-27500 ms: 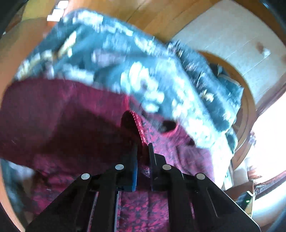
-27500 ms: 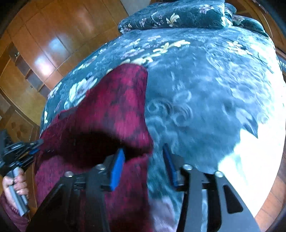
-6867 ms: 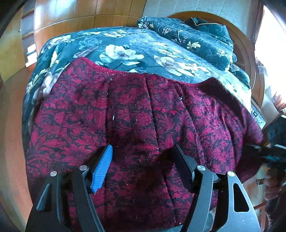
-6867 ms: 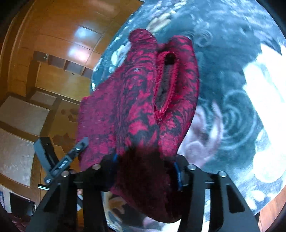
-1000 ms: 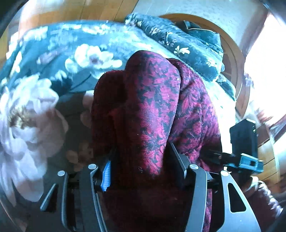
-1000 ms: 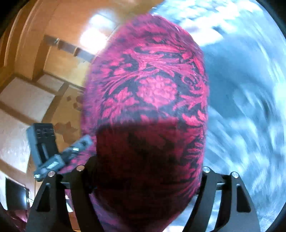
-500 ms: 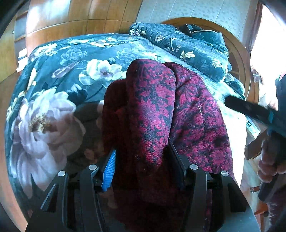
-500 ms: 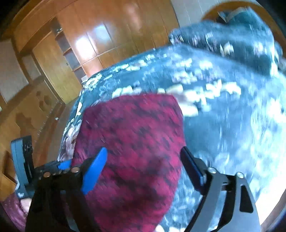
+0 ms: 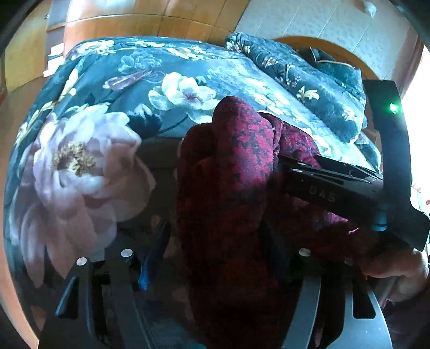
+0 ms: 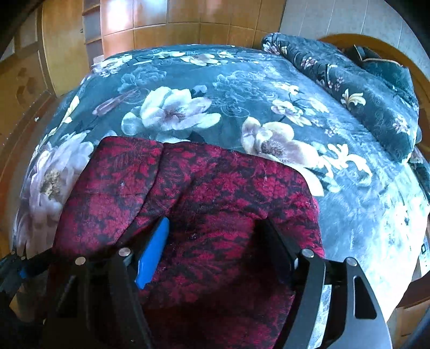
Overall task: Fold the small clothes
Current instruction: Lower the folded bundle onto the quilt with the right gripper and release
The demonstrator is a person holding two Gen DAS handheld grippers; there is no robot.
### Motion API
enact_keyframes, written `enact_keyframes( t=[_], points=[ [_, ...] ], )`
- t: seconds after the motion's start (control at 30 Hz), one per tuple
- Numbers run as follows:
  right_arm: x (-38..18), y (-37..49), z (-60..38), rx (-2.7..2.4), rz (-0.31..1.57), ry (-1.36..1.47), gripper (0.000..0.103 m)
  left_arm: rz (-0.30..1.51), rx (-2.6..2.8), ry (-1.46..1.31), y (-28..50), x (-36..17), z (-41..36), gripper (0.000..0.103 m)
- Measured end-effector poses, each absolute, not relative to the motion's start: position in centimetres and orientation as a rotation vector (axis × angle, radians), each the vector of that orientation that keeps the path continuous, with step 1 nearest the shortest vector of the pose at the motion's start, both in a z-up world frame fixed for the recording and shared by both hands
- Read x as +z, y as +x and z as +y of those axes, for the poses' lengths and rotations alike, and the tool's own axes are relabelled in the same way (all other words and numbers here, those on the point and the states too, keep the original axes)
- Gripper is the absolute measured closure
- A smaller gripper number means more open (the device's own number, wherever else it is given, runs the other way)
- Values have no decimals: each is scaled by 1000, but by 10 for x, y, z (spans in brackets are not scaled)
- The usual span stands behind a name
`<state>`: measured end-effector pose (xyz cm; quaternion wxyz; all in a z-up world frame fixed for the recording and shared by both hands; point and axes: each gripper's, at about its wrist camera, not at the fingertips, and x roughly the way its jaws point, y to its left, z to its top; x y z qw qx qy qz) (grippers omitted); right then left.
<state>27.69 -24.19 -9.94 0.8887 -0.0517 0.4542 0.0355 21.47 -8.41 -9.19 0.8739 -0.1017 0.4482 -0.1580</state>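
Observation:
A red and black patterned garment (image 9: 231,188) lies folded in a thick bundle on the floral bedspread (image 9: 113,88). My left gripper (image 9: 215,241) has its jaws wide apart with the bundle's near end bulging between them. My right gripper (image 10: 215,241) is open above the same garment (image 10: 204,193), which lies flat and wide under it. The right gripper's body also shows in the left wrist view (image 9: 336,185), reaching in from the right onto the garment. The left gripper's tip shows at the left edge of the right wrist view (image 10: 16,268).
Dark floral pillows (image 10: 357,88) lie at the bed's head against a curved wooden headboard (image 9: 333,51). Wooden wardrobe panels (image 10: 150,24) stand behind the bed. The bedspread (image 10: 188,88) stretches beyond the garment.
The right gripper has swung in over the garment and now lies across it in the left wrist view. The left gripper has stayed around the bundle's near end.

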Motion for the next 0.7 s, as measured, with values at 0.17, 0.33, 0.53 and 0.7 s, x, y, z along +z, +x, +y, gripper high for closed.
enact_keyframes(
  t=[0.17, 0.33, 0.53, 0.7],
  points=[
    [-65, 249, -254, 92, 880, -34, 23, 869, -282, -178, 193, -70, -84, 23],
    [-45, 210, -270, 87, 828, 42, 15, 834, -235, -130, 177, -56, -83, 19],
    [-36, 168, -277, 56, 801, 103, 13, 770, -185, -94, 154, -40, -75, 13],
    [-30, 133, -276, 24, 779, 145, 11, 722, -145, -76, 132, -28, -65, 11]
  ],
)
